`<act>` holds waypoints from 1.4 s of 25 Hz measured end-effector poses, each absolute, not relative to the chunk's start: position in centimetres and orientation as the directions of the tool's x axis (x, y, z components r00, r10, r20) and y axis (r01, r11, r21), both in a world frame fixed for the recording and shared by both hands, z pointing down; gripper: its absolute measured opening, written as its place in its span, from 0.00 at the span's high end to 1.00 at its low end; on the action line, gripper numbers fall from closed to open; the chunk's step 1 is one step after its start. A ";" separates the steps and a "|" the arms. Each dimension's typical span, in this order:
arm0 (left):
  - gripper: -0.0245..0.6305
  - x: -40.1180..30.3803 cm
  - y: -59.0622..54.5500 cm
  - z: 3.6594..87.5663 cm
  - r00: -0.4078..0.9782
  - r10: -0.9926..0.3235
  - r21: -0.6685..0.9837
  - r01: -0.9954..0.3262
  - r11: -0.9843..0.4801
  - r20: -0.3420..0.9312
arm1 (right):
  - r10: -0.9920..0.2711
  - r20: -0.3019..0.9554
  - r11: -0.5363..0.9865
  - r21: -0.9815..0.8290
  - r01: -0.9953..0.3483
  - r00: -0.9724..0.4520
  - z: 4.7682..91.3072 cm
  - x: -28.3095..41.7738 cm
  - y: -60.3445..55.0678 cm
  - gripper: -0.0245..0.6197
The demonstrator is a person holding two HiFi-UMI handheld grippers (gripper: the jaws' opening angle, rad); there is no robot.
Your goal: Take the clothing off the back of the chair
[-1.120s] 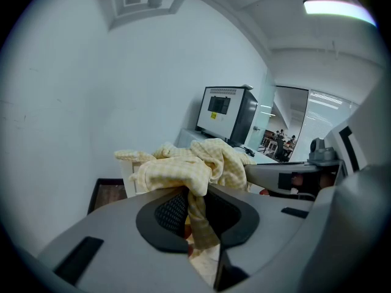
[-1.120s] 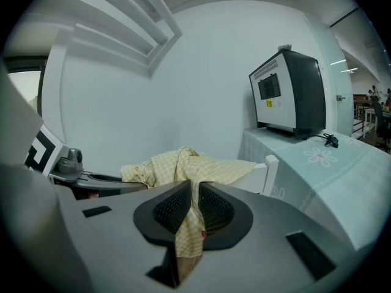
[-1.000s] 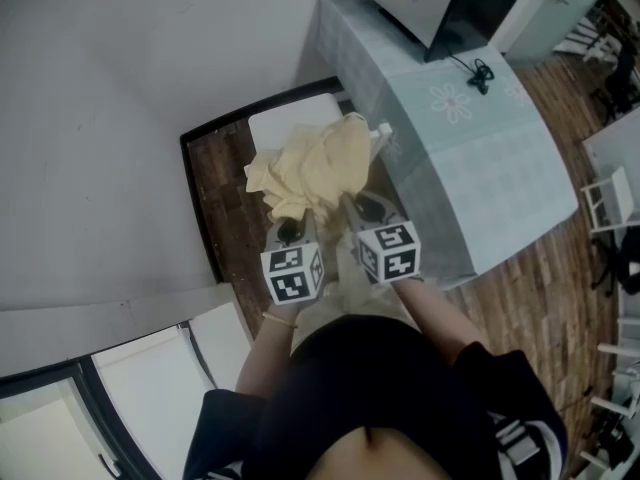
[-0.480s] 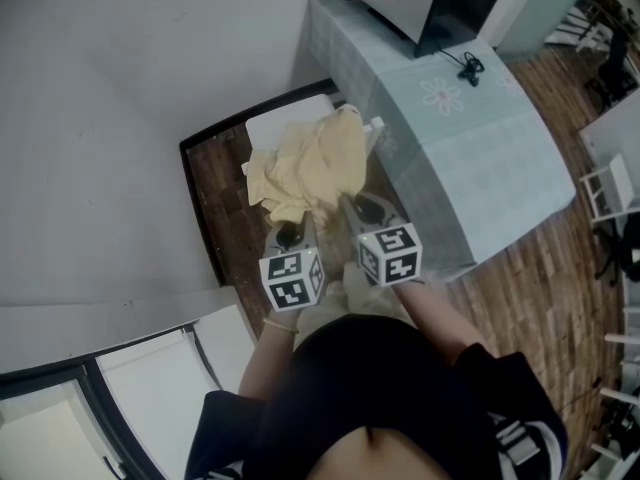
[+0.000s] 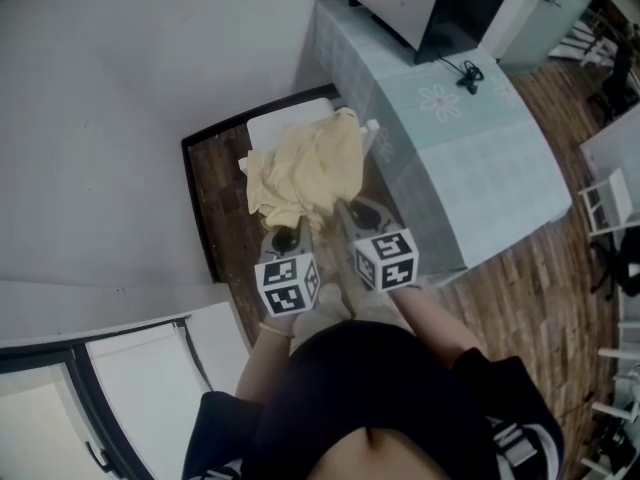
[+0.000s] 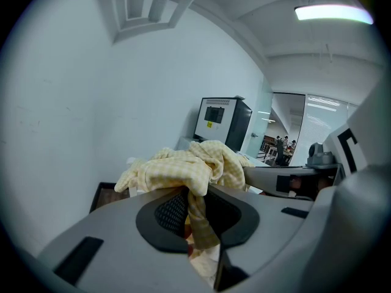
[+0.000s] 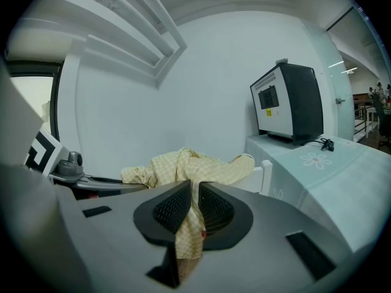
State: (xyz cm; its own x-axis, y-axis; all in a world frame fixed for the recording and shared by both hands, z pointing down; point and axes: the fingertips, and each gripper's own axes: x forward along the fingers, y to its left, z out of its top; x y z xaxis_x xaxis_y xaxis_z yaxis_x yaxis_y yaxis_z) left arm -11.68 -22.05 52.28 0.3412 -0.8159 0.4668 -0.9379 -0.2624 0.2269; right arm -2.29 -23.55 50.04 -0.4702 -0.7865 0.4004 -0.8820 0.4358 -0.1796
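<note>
A pale yellow checked garment (image 5: 305, 173) hangs bunched over a white chair (image 5: 290, 118) beside the table. Both grippers pinch its near edge. In the head view the left gripper (image 5: 283, 236) and the right gripper (image 5: 348, 213) sit side by side just below the cloth. Seen from the left gripper view, the garment (image 6: 183, 166) runs down between the black pads, and the left gripper (image 6: 194, 215) is shut on it. The right gripper view shows the garment (image 7: 189, 166) clamped the same way in the right gripper (image 7: 191, 209). The chair's back (image 7: 264, 174) pokes out at the garment's right.
A table under a pale green cloth (image 5: 470, 138) stands right of the chair, with a dark-sided machine (image 5: 430, 3) and a cable on it. A white wall (image 5: 120, 118) closes the left side. Dark wood floor (image 5: 215, 188) lies around the chair.
Both grippers have drawn a little back toward the person and risen slightly, with the garment still clamped. The cloth is pulled along with them.
</note>
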 end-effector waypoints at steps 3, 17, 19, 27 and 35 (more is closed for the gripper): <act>0.88 -11.0 -20.7 51.9 0.323 -0.824 0.228 -0.943 -0.240 0.465 | -0.776 0.397 0.455 -0.183 -0.871 -0.489 49.6 -1.7 -22.4 0.89; 0.88 -7.1 -15.0 50.4 0.261 -0.859 0.212 -0.960 -0.183 0.440 | -0.739 0.383 0.532 -0.174 -0.829 -0.555 48.3 1.9 -17.4 0.89; 0.88 -6.6 -14.4 50.3 0.257 -0.860 0.211 -0.961 -0.179 0.441 | -0.733 0.385 0.539 -0.175 -0.824 -0.561 48.4 2.3 -16.7 0.89; 0.88 -5.2 -10.9 50.5 0.245 -0.858 0.199 -0.965 -0.171 0.452 | -0.719 0.386 0.550 -0.192 -0.813 -0.578 48.6 3.7 -13.3 0.89; 0.88 -2.9 -7.7 50.0 0.254 -0.863 0.203 -0.962 -0.180 0.437 | -0.733 0.368 0.546 -0.182 -0.818 -0.572 48.4 6.1 -10.0 0.89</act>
